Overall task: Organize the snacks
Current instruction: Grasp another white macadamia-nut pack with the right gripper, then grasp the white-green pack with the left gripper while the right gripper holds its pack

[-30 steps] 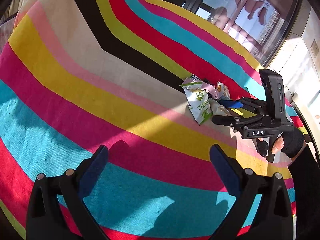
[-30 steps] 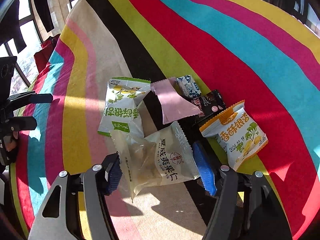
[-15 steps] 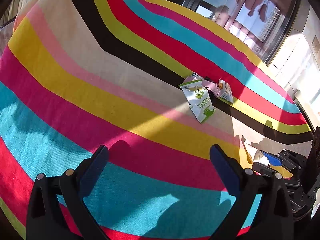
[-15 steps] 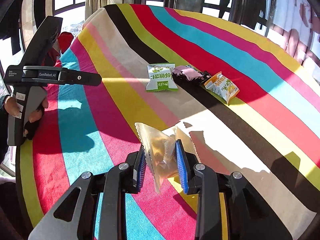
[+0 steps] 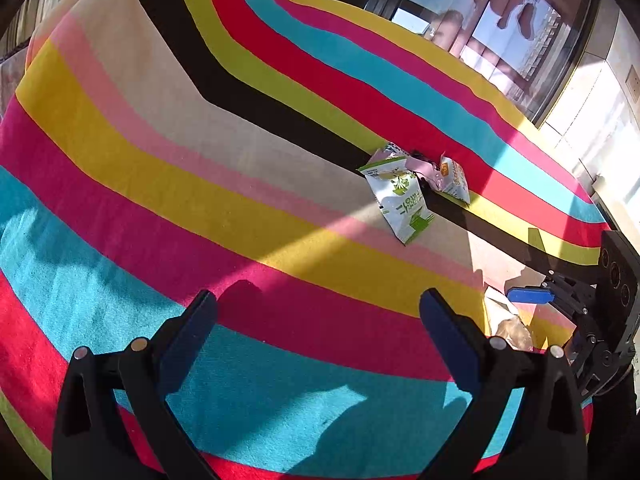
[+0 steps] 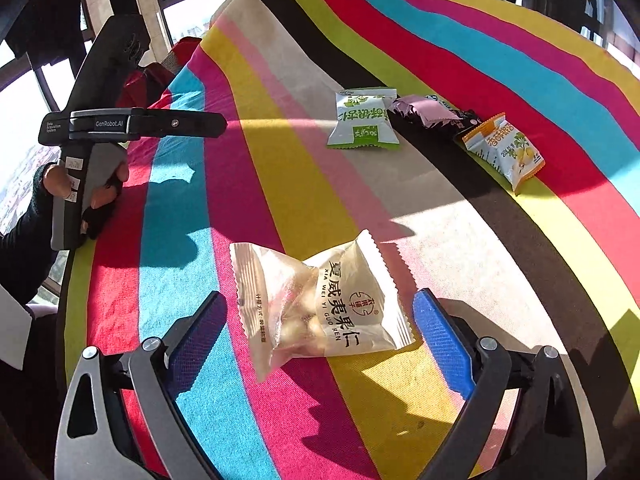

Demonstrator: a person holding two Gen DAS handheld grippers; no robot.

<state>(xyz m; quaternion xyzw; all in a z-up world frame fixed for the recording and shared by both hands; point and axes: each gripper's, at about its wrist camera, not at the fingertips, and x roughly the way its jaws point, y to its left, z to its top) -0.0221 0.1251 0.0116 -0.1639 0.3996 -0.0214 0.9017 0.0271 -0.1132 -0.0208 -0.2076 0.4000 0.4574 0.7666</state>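
Note:
A translucent nut packet [image 6: 340, 312] lies on the striped cloth between the jaws of my right gripper [image 6: 319, 300]. The jaws are opening wide and neither blue pad touches the packet. From the left wrist view the same packet [image 5: 508, 320] shows at the right edge, under one blue pad [image 5: 528, 295]. Farther back lies a small pile: a green-and-white packet [image 6: 364, 120], a pink one [image 6: 428, 112], a dark one [image 6: 466, 118] and an orange-and-white one [image 6: 508, 148]. My left gripper [image 5: 318, 299] hangs open over the cyan and magenta stripes with nothing between its fingers.
The striped cloth [image 6: 520, 60] covers a round table that drops away at its edges. A gloved hand [image 6: 92, 196] holds the left gripper at the table's left side. Windows and a red bundle [image 6: 160, 76] stand beyond the far edge.
My right gripper closed on the nut packet, carried it from the pile toward the near side, then opened; the packet now lies loose on the cloth. The left gripper stayed put.

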